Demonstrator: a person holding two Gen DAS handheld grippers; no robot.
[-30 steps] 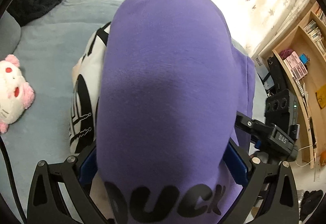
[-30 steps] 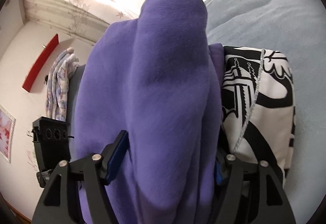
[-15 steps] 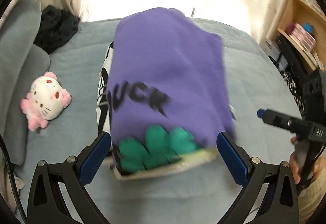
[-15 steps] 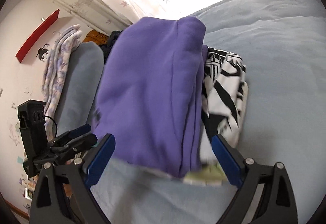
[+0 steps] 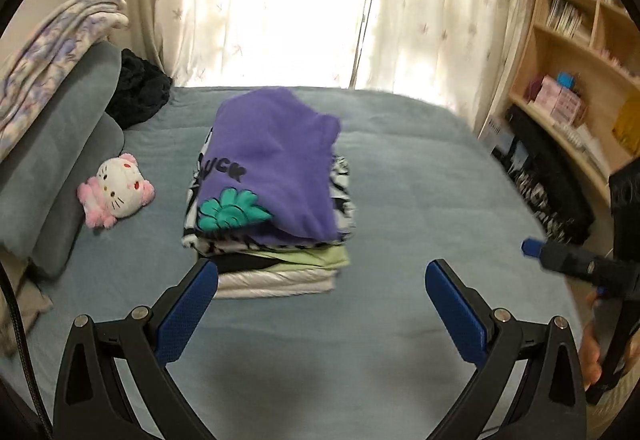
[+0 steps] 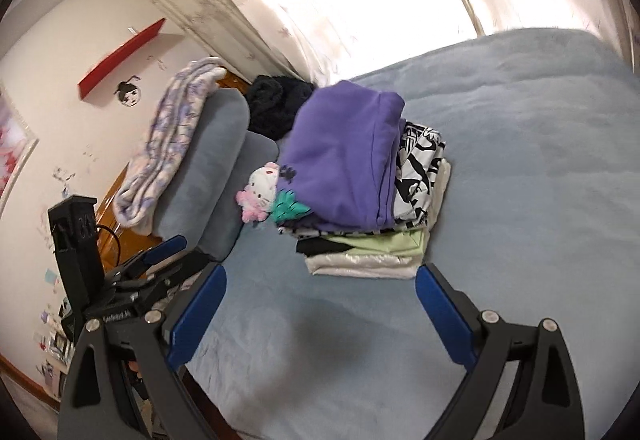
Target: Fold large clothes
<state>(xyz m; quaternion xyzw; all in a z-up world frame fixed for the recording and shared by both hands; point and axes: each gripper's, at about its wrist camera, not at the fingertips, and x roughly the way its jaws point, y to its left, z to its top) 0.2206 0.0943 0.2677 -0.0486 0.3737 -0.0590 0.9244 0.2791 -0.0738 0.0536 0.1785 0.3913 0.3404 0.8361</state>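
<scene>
1 stack [image 5: 272, 208]: 4 folded garments; 2 grippers, jaws apart.

Left gripper [image 5: 320, 280]: two matte black arms are showing triangular cut-outs, with a pair of silver round-head screws on each. Its fingers [image 5: 188, 310] are wearing blue, finely textured pads. A black cable is running beside the left arm.

Right gripper [image 6: 318, 294]: the black frame, silver screws and blue pads are looking identical. Beside it, in the left wrist view, bare skin of the right hand [image 5: 592, 352] is showing on the black handle.
</scene>
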